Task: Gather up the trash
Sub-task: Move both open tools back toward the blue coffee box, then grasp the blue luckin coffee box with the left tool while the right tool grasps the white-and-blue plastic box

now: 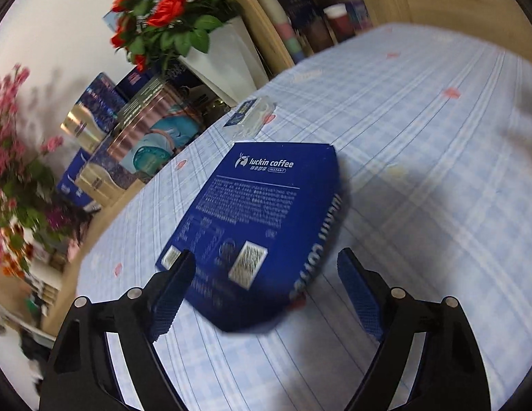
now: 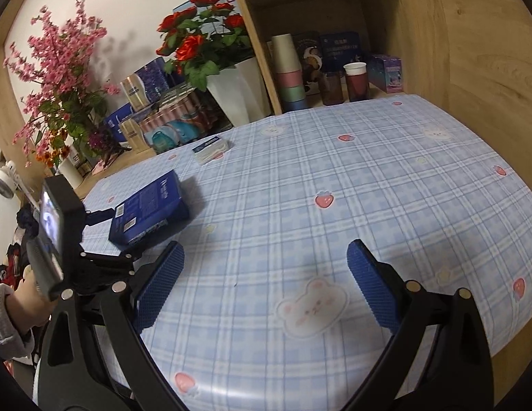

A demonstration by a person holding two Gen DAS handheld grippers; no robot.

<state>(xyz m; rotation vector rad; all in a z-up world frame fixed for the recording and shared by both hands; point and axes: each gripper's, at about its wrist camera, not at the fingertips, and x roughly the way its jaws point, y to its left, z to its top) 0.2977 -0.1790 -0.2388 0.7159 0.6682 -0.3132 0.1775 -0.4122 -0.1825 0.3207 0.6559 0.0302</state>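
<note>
A dark blue luckin coffee box (image 1: 262, 212) lies flat on the blue checked tablecloth (image 1: 420, 157). My left gripper (image 1: 266, 274) straddles its near end. The left pad (image 1: 170, 294) is at the box's corner, while the right pad (image 1: 358, 291) stands a little clear of its side, so the gripper is open. The right wrist view shows the same box (image 2: 149, 205) at the table's left. Further back lies a small clear packet with a blue label (image 1: 250, 116) (image 2: 211, 149). My right gripper (image 2: 266, 250) hovers open over bare cloth with nothing between its fingers.
A white pot of red roses (image 2: 238, 89), pink flowers (image 2: 60, 78) and several boxes and cans (image 2: 156, 113) line the back left. A wooden shelf holds stacked paper cups (image 2: 288, 72) and a red cup (image 2: 355, 82). A hand in a grey sleeve (image 2: 12, 308) holds the left gripper.
</note>
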